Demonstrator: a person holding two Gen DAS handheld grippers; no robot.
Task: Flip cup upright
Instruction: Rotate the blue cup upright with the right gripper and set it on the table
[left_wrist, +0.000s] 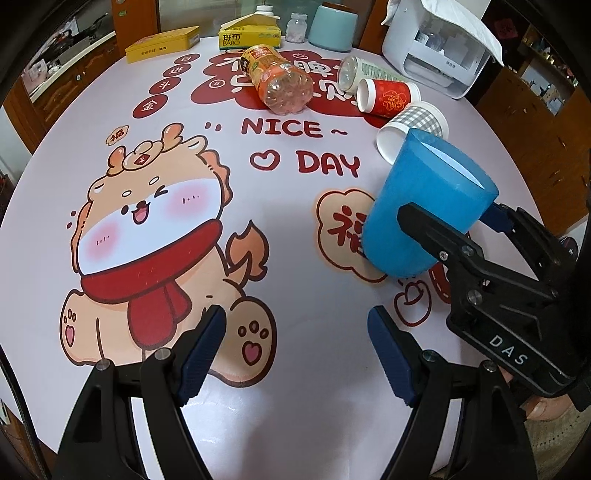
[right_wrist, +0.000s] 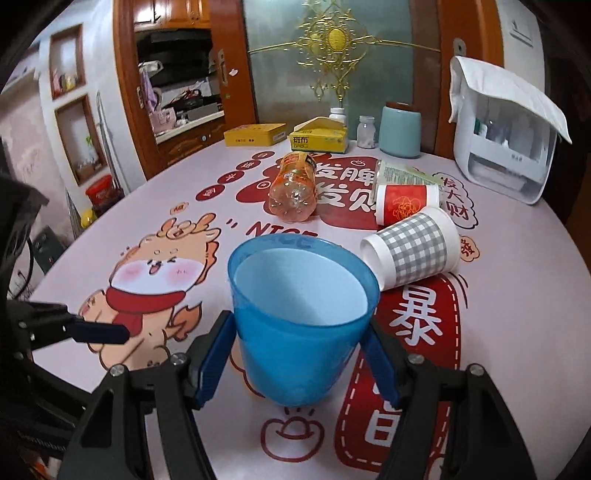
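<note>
A blue plastic cup (right_wrist: 299, 332) is held between the pads of my right gripper (right_wrist: 299, 347), mouth up and tilted slightly, just above the table. In the left wrist view the same blue cup (left_wrist: 424, 214) sits at the right, with the right gripper (left_wrist: 458, 225) shut on it. My left gripper (left_wrist: 297, 350) is open and empty over the dragon picture on the tablecloth; one of its fingers shows in the right wrist view (right_wrist: 99, 332) at the left.
A grey checked paper cup (right_wrist: 413, 254), a red paper cup (right_wrist: 406, 203), an orange plastic bottle (right_wrist: 295, 188) and another bottle (right_wrist: 402, 173) lie on their sides behind. Yellow boxes (right_wrist: 317, 140), jars, a teal canister (right_wrist: 400, 129) and a white appliance (right_wrist: 506, 147) stand at the far edge.
</note>
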